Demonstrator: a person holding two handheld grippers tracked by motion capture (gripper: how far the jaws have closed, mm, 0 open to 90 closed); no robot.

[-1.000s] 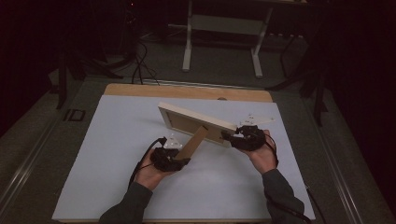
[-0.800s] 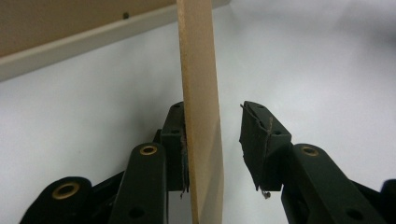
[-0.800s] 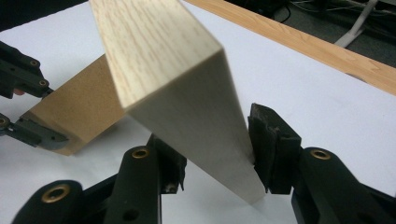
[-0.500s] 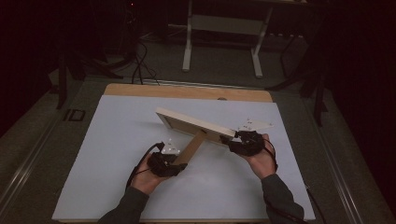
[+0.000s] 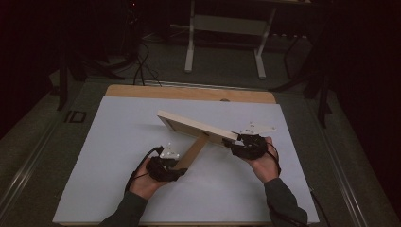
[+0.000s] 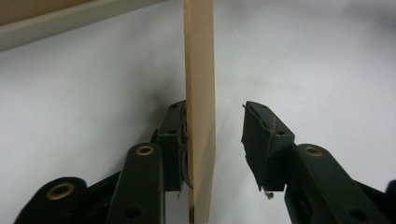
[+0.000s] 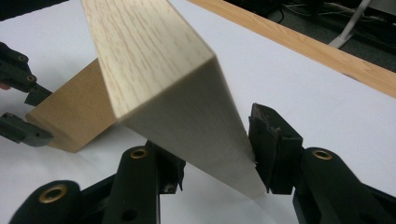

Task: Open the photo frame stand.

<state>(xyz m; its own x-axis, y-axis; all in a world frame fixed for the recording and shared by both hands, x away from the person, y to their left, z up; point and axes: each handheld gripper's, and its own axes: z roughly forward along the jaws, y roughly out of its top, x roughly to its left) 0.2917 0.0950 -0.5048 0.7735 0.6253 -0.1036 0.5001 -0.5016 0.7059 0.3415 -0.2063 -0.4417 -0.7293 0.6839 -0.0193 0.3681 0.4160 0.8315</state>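
Observation:
A light wooden picture frame (image 5: 196, 126) hangs tilted above the white sheet, its back down and its brown stand leg (image 5: 194, 152) slanting toward the near left. My right gripper (image 5: 234, 144) is shut on the frame's right corner (image 7: 163, 70), which sits between the pads. My left gripper (image 5: 177, 171) is at the leg's lower end. In the left gripper view the leg (image 6: 200, 116) stands between the jaws, which have just been opening: the left pad touches it and the right pad (image 6: 261, 140) stands apart. The right gripper view has the leg (image 7: 74, 121) and left gripper (image 7: 28, 112) at far left.
The white sheet (image 5: 118, 156) covers a wooden table whose bare strip (image 5: 189, 93) runs along the far edge. Behind the table stand a white desk frame (image 5: 227, 28) and floor cables (image 5: 139, 61). Dark floor surrounds the table.
The frame has tipped from showing its face to lying flatter, nearly edge-on. The left jaws have widened around the stand leg. Both hands stay about where they were.

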